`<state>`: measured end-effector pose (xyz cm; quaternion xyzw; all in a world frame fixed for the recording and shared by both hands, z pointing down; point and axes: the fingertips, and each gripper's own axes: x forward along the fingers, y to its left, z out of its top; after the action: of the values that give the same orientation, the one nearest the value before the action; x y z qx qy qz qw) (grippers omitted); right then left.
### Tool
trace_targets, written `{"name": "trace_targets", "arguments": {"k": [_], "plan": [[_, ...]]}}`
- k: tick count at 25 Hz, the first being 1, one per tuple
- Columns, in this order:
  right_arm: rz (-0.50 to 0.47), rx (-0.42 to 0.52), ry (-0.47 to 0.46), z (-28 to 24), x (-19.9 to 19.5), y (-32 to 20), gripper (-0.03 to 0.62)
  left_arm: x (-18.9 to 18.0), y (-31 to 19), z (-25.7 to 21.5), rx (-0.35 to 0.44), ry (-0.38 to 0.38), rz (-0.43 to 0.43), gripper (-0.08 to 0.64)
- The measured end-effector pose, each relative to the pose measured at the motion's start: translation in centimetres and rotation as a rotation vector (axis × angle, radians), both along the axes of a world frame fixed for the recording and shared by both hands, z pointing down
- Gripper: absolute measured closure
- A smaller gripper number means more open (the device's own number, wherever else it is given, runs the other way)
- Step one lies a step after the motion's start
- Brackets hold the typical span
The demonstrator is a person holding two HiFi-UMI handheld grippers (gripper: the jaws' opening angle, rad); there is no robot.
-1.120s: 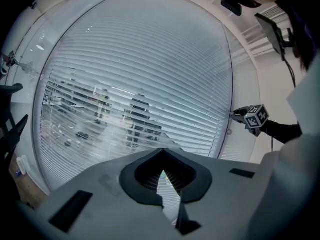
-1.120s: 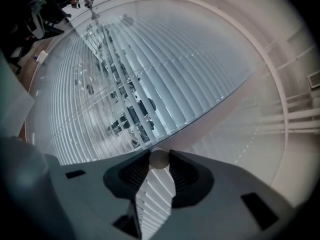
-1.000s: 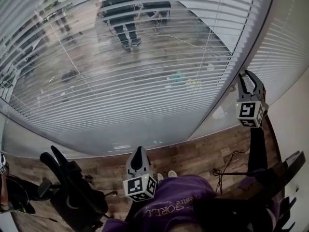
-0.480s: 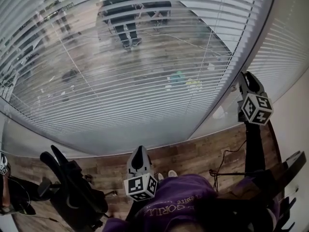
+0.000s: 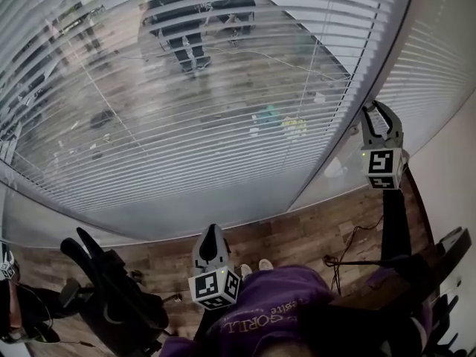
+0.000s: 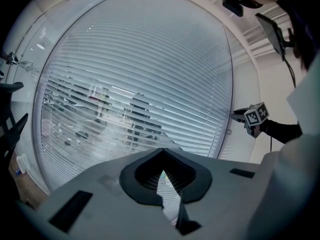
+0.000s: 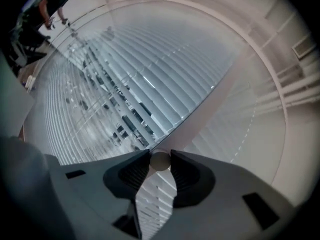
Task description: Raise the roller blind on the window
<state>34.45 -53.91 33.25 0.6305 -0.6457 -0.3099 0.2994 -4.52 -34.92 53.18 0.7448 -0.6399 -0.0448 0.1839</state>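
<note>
A white slatted blind (image 5: 186, 110) hangs lowered over the big window; it also fills the left gripper view (image 6: 140, 84) and the right gripper view (image 7: 125, 84). My right gripper (image 5: 375, 107) is held high at the dark upright post (image 5: 387, 58) on the blind's right edge. In its own view the right gripper (image 7: 160, 160) has its jaw tips pressed against both sides of a small round grey knob (image 7: 160, 162). My left gripper (image 5: 213, 230) hangs low in front of me, jaws together and holding nothing (image 6: 162, 153). From there the right gripper (image 6: 235, 115) shows at the far right.
A second slatted blind (image 5: 439, 73) covers the pane right of the post. Black exercise equipment (image 5: 111, 288) stands at the lower left on the wooden floor (image 5: 312, 229). A cable (image 5: 349, 251) lies on the floor, with dark furniture (image 5: 424, 266) at the right.
My right gripper has twisted back and forth at the post and now sits slightly higher and to the left. The left gripper has stayed put.
</note>
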Motion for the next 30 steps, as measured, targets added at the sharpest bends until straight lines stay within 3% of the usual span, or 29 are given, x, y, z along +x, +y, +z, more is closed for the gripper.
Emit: {"name": "trace_targets", "arguments": {"k": [3,5,15,18,22,30], "plan": [[0.026,0.011,0.155,0.2,0.0,-0.1,0.474,0.0,0.0,-0.1,0.001,-0.002,0.000,0.560],[0.035,0.010,0.158,0.2,0.0,-0.1,0.474,-0.1,0.0,-0.1,0.001,-0.002,-0.002,0.560],[-0.028,-0.026,-0.426,-0.7,0.9,-0.1,0.474,-0.3,-0.2,-0.5,0.007,-0.009,-0.003,0.558],[-0.040,-0.021,-0.542,-0.4,1.1,-0.1,0.474,-0.4,-0.2,-0.2,0.006,-0.010,-0.005,0.560],[-0.040,-0.014,-0.518,-0.5,1.1,-0.1,0.474,-0.3,-0.1,-0.2,0.006,-0.014,-0.002,0.560],[-0.022,0.004,-0.276,-0.4,0.5,0.0,0.474,-0.2,0.0,-0.1,0.005,-0.013,0.000,0.558]]}}
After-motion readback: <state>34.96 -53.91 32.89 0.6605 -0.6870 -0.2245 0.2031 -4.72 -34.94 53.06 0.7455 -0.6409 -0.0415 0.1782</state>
